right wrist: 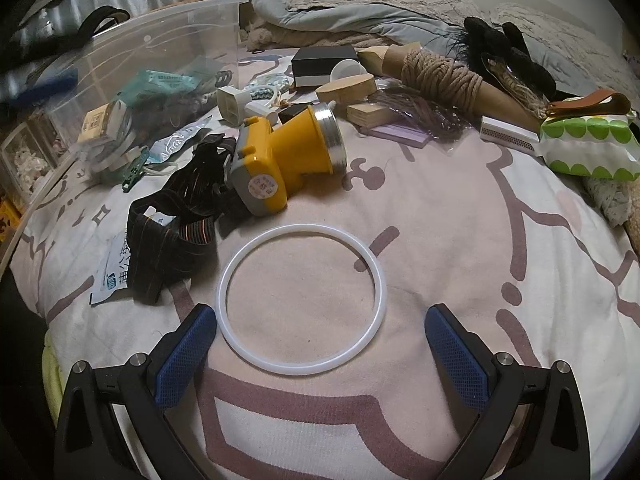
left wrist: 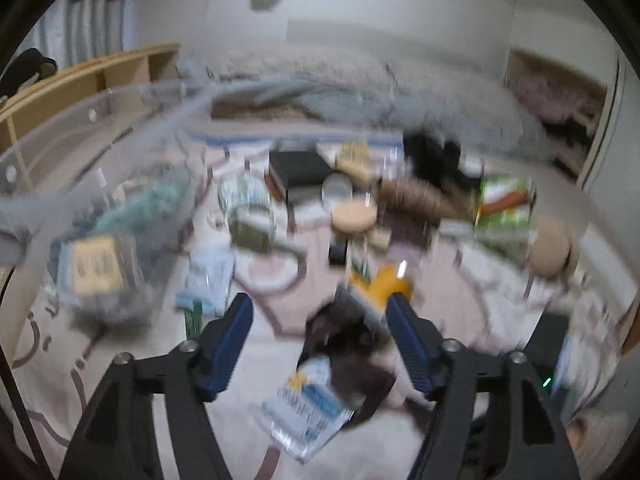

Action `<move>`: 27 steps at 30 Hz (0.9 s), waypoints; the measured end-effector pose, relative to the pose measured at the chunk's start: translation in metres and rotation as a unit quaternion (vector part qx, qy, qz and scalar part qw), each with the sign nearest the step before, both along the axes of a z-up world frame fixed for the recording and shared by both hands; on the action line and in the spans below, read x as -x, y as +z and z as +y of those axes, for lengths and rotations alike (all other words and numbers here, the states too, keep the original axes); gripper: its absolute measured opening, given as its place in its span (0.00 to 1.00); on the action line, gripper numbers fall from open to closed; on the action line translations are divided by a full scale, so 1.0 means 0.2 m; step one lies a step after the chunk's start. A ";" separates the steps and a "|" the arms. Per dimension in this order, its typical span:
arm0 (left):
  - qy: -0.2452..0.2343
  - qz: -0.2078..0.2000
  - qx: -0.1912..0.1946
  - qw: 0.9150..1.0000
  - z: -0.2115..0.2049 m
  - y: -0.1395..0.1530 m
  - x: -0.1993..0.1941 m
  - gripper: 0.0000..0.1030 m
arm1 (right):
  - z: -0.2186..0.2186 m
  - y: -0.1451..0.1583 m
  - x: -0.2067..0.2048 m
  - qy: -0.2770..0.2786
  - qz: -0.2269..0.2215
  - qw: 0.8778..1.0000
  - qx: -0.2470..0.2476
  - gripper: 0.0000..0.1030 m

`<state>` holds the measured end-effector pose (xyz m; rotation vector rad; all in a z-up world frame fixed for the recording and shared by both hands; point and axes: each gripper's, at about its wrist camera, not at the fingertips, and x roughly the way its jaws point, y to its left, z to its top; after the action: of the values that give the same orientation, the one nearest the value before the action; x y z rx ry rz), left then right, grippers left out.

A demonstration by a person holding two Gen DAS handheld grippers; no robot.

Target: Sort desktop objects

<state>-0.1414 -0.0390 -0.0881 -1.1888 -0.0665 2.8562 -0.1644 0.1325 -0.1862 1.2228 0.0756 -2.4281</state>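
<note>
A white rubber ring (right wrist: 302,302) lies flat on the pink patterned bedsheet (right wrist: 460,240). My right gripper (right wrist: 320,316) is open and empty, its blue fingertips either side of the ring's near half. Beyond the ring lies a yellow headlamp (right wrist: 288,156) with a black strap (right wrist: 176,232). The left wrist view is motion-blurred. My left gripper (left wrist: 320,308) is open and empty above the sheet, with the headlamp (left wrist: 380,284) and its strap (left wrist: 344,340) just ahead and a white-blue sachet (left wrist: 304,404) below.
A clear plastic bin (right wrist: 152,68) holding packets stands at the left. Behind the headlamp lie a black box (right wrist: 324,66), wooden pieces (right wrist: 352,88), a cone of twine (right wrist: 440,76), a black furry item (right wrist: 500,44) and a green-dotted pouch (right wrist: 588,144). Pillows lie at the back.
</note>
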 end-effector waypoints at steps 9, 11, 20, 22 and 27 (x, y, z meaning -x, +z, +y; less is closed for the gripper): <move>-0.002 -0.136 0.034 0.990 -0.06 -0.40 -0.04 0.73 | 0.00 0.00 -0.01 0.000 0.000 1.000 0.000 1.00; -0.018 -0.155 0.022 0.988 -0.05 -0.44 -0.05 0.73 | 0.00 0.00 0.00 0.000 0.000 1.000 0.000 1.00; -0.030 -0.159 0.089 0.983 0.05 -0.51 -0.04 0.86 | 0.00 0.00 -0.01 -0.001 -0.001 1.000 0.000 1.00; 0.009 -0.153 0.104 0.983 -0.01 -0.51 -0.02 0.86 | 0.00 0.00 -0.01 -0.001 -0.001 1.000 0.002 1.00; 0.111 -0.138 0.117 0.977 -0.19 -0.50 0.00 0.86 | 0.02 0.01 -0.01 -0.020 0.003 1.000 -0.004 1.00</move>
<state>-0.1422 -0.0778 -0.1881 -1.7238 0.1396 2.9241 -0.1634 0.1363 -0.1841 1.2328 0.0622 -2.4678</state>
